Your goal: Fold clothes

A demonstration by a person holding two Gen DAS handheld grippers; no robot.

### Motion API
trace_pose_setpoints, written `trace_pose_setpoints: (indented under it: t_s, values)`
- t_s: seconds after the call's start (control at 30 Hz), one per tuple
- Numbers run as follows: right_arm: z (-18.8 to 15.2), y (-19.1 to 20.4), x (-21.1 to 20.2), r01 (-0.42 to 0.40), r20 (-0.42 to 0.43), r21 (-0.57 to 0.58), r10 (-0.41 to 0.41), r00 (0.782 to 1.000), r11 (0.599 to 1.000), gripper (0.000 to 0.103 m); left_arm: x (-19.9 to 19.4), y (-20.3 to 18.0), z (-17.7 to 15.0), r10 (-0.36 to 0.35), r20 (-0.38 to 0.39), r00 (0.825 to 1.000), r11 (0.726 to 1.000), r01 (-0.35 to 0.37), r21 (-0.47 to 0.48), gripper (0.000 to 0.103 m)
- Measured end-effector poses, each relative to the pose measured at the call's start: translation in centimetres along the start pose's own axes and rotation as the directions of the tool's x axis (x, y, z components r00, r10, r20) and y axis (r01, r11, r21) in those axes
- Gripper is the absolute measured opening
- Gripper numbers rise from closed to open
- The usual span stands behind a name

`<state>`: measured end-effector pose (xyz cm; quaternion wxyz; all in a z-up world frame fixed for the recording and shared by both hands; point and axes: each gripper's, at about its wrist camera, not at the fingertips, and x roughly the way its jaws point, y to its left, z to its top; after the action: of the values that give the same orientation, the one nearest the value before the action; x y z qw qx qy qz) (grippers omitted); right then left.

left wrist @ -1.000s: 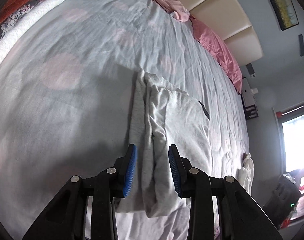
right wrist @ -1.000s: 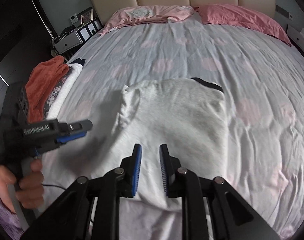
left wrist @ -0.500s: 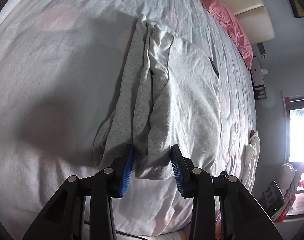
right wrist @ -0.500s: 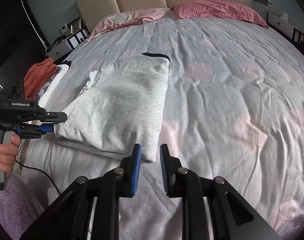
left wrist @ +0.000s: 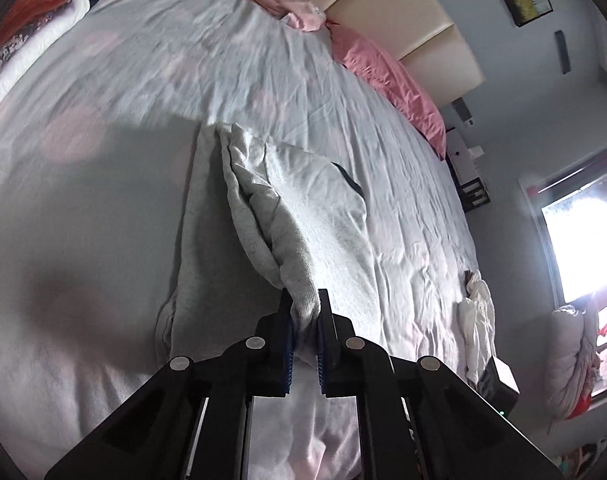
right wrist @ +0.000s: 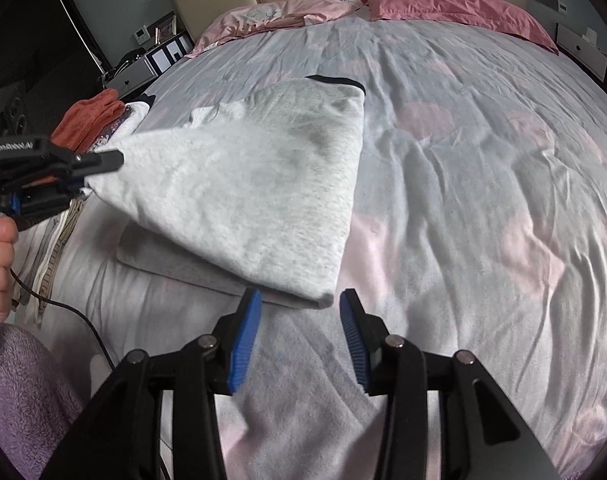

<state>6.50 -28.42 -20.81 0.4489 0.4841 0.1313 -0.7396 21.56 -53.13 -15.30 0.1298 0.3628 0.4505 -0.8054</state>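
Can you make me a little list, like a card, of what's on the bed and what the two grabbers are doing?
place: bed with pale spotted sheet
garment: grey top, partly folded, one corner lifted
left gripper: shut on the grey top's corner
right gripper: open, near edge of the top between its fingers, not gripping
pillows: two pink pillows at the headboard
side pile: stacked clothes at the bed's left edge

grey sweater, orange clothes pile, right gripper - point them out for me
grey sweater (right wrist: 263, 184): right wrist view, middle of its lifted top layer.
orange clothes pile (right wrist: 91, 116): right wrist view, top of the orange garment.
right gripper (right wrist: 299, 320): right wrist view, gap midway between its open blue fingertips.
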Motion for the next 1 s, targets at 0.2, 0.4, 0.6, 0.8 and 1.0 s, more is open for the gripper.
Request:
trace_pose_setpoints:
  t_s: [0.2,0.4,0.6,0.8,1.0]
  values:
    - [0.1,-1.0,1.7,0.005,-0.042,0.048,-0.003,0.999,0.999,0.030,2.0,2.3,-0.1,0.168,-0.070,0.983,0.983,-0.172,-0.062,0.009]
    - [-0.1,-2.6,2.2,-0.047,-0.058,0.127,0.055,0.997,0.991,0.006,4.5,3.5,-1.0,0.309,-0.164,0.937,0.946,-0.320,-0.044,0.009]
    - [-0.4,-3.1,2.7,-0.040,-0.093,0.146,0.054,0.994,0.988,0.004,4.5,4.4,-1.7,0.334,-0.191,0.923,0.933,-0.353,-0.073,0.014]
    - [-1.2,-3.6,1.9,-0.014,-0.115,0.179,0.035,0.993,0.984,0.002,3.7,5.2,-2.3,0.374,-0.206,0.904,0.911,-0.400,-0.100,0.033]
    - [-1.8,-4.7,-0.1,0.031,-0.103,0.240,-0.006,0.995,0.970,0.008,0.4,5.2,-2.7,0.399,-0.104,0.911,0.902,-0.410,-0.135,0.042]
